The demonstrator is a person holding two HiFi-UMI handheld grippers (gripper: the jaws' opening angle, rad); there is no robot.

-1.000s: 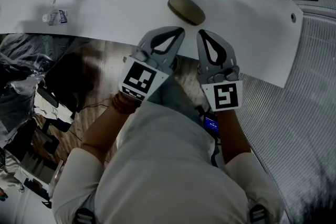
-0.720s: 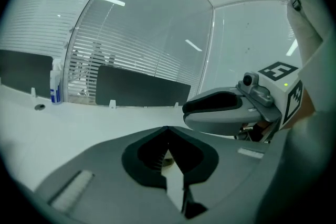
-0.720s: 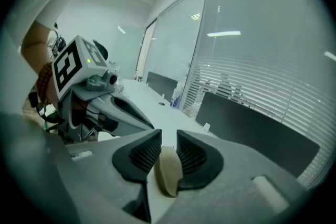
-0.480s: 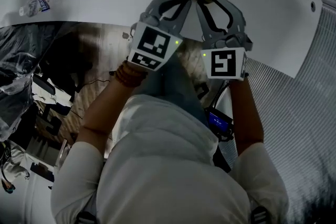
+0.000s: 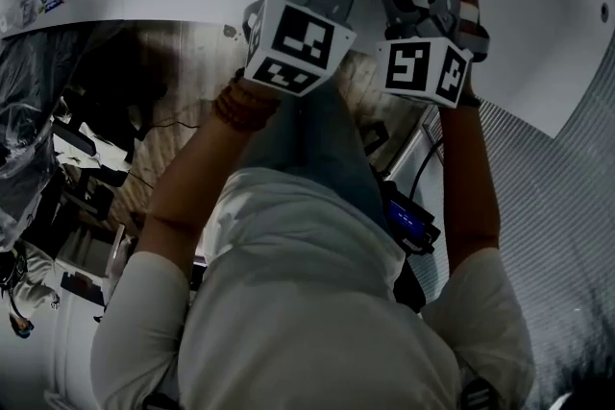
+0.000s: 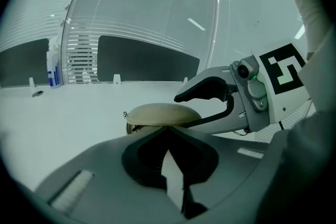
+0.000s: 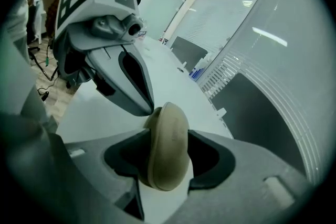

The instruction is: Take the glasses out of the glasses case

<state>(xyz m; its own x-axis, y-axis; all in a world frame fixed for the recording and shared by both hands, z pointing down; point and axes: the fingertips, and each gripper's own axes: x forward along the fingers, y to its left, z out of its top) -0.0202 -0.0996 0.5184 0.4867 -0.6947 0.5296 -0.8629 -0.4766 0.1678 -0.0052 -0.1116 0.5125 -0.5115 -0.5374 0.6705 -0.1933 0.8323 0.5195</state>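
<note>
White table (image 6: 79,113), glasses case (image 7: 168,149) between opening jaws of right gripper (image 7: 169,130) only in its view; left gripper (image 6: 167,128) closed.

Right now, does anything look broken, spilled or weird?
Nothing stands out. The case is closed and whole on the table, with nothing spilled. It sits between the right tongs, which are opening around it.
</note>
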